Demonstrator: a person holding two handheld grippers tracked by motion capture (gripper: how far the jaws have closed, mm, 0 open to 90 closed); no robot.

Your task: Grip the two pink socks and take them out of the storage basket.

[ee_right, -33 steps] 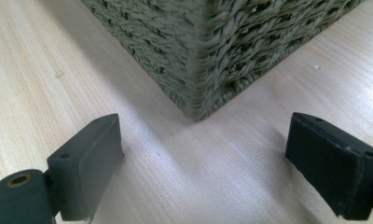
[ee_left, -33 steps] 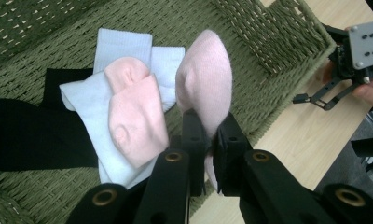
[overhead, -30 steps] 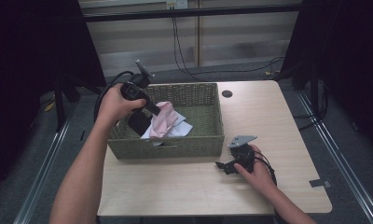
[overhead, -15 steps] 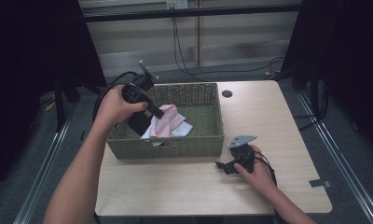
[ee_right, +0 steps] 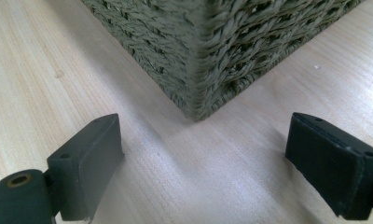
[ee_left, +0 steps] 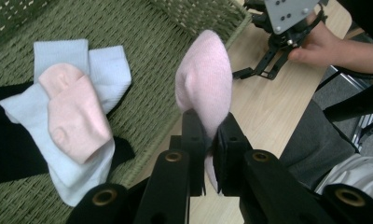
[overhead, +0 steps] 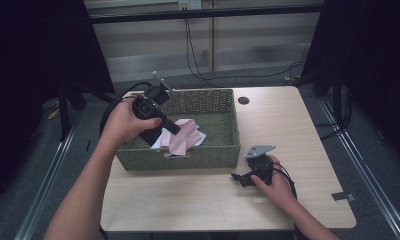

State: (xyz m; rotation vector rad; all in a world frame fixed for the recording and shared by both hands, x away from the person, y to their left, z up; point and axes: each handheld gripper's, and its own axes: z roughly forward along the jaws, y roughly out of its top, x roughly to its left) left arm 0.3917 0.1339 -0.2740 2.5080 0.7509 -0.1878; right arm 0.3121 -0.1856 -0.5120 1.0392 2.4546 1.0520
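Observation:
A green woven basket [overhead: 223,150] stands on the wooden table [overhead: 288,125]. My left gripper [overhead: 174,129] hangs over the basket's left half, shut on a pink sock [overhead: 180,141] that dangles from its jaws. From the left gripper view the pink sock [ee_left: 204,84] hangs over the basket rim, while a pile of white and pink socks [ee_left: 75,121] lies on the basket floor [ee_left: 142,42]. My right gripper [overhead: 238,178] rests on the table right of the basket, open, and its jaws face the basket's corner [ee_right: 198,70] with nothing between them.
A black garment [ee_left: 7,149] lies under the sock pile in the basket. A round cable hole [overhead: 244,100] sits at the table's back. Cables [overhead: 198,55] hang behind the table. A strip of tape [overhead: 340,196] marks the front right of the table.
My left gripper has lifted the pink sock a little higher above the basket. The right gripper has stayed put on the table.

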